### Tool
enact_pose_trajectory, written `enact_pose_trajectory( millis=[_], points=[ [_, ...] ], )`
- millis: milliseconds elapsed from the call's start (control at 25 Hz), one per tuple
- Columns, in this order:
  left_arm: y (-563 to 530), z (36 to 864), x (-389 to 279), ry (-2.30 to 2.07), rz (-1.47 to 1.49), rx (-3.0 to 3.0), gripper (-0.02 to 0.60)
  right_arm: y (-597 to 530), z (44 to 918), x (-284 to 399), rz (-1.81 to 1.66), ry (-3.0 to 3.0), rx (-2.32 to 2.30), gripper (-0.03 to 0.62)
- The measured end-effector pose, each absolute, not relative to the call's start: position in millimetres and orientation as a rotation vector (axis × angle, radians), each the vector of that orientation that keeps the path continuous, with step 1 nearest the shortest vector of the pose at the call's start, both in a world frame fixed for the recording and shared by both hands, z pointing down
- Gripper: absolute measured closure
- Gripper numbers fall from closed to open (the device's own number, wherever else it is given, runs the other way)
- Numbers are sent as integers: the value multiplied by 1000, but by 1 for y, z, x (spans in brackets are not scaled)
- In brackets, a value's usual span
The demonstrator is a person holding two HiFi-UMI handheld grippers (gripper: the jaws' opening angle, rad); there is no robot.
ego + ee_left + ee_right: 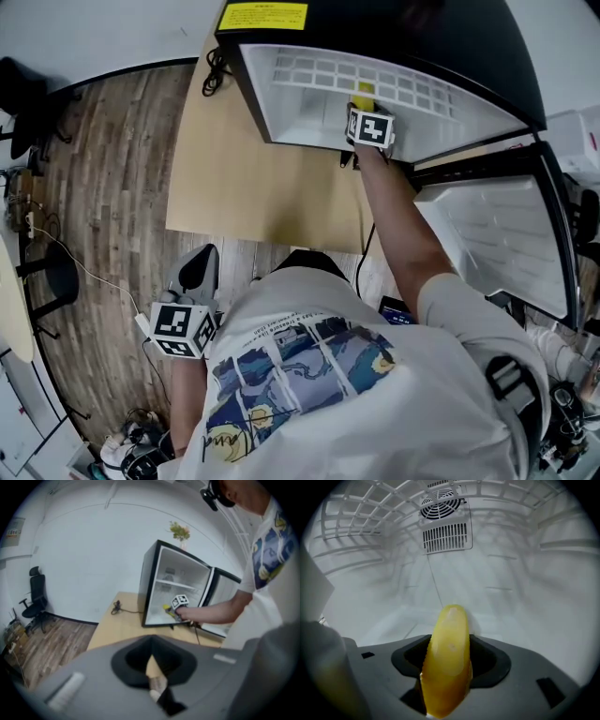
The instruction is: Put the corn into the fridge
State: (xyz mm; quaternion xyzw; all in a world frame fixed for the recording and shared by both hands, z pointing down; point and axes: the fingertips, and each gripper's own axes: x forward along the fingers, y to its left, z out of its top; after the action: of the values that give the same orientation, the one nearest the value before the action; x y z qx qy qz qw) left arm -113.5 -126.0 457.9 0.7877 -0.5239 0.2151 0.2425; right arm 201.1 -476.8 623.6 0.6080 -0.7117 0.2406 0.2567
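Note:
The yellow corn cob stands upright between the jaws of my right gripper, which is shut on it. In the head view that right gripper reaches into the open black mini fridge, with the corn just under the white wire shelf. The left gripper view shows the corn at the fridge's lower compartment mouth, above its white floor. My left gripper hangs low by the person's side, over the wooden floor, jaws together and holding nothing.
The fridge stands on a light wooden table with its door swung open to the right. A fan vent sits on the fridge's back wall. A black cable lies beside the fridge. An office chair stands at the far left.

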Motion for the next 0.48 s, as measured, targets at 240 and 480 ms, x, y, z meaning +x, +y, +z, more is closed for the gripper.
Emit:
enact_pose_trajectory(
  millis=[240,480],
  points=[
    [-125,456,-118,-1456,589,2146,572,-481,627,200,647,-1906,1661,344],
    [-119,449,-118,-1466,577,2145,572,-481,628,200,635,-1902,1669,344]
  ],
)
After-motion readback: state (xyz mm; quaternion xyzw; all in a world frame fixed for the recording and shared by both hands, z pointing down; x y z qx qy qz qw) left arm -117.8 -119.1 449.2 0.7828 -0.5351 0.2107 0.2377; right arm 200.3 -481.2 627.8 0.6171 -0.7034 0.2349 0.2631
